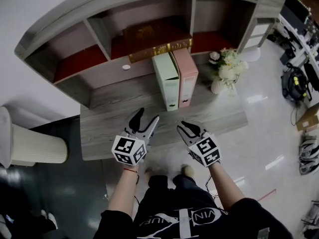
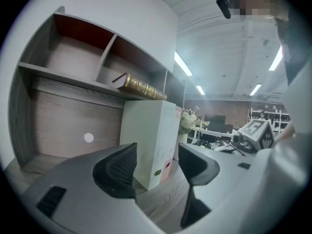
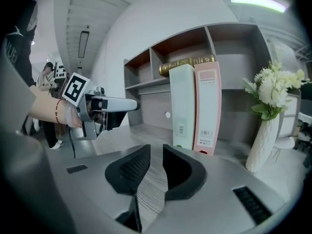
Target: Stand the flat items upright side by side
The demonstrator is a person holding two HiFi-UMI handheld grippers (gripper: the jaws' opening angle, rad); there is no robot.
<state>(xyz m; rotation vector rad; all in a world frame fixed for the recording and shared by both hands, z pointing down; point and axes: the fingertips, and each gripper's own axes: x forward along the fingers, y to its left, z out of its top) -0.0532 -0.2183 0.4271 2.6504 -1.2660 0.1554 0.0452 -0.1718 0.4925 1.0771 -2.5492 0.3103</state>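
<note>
Far left, on the floor beside the counter (image 1: 114,118), stands a pale ribbed bin (image 1: 37,144). The counter carries a grey wooden shelf unit (image 1: 115,69) with red-lined compartments. In its middle compartment a thick brown book (image 1: 154,40) with gilt edging lies flat, one end sticking out over the shelf edge.

My left gripper (image 1: 148,116) hangs over the front part of the counter. Its jaws stand well apart with nothing between them, and the green binder shows beyond the gap. That green lever-arch binder (image 1: 166,78) stands upright on the counter, just under the book. The pink binder (image 1: 185,76) stands upright at its right side, spines facing me. They seem to touch, though I cannot be sure from here.

My right gripper (image 1: 181,125) is near the counter's front edge. Its jaws are nearly together, a narrow gap left, and they grip nothing. Further right a white vase of pale flowers (image 1: 224,66) stands near the pink binder.
</note>
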